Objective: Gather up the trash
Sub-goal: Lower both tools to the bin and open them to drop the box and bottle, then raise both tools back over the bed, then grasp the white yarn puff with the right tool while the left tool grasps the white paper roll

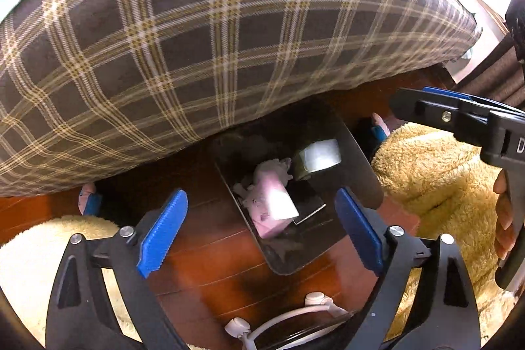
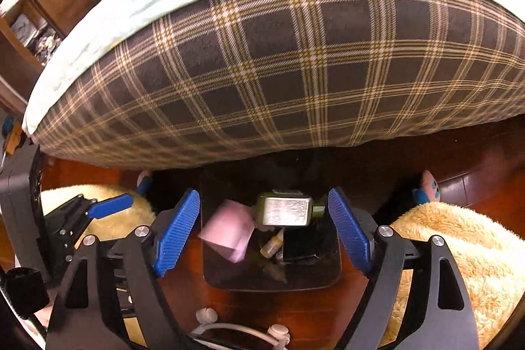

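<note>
Trash bin (image 2: 210,264) on wood floor (image 2: 295,307) holds pink box (image 2: 226,230), green bottle (image 2: 283,211); left tongs (image 1: 259,227), right tongs (image 2: 262,230) gape empty above.

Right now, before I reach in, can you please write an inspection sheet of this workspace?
Surface: dark red wooden floor, with fluffy yellow rugs either side.
Job's things: black trash bin holding a pink box, a green bottle and a small yellowish vial.
Clutter: nothing seen.
Grippers: left hand-held gripper open, empty; right hand-held gripper open, empty, both above the bin.
Cables: white cable at the right gripper's base.
Surroundings: plaid bed cover overhanging the bin.
</note>
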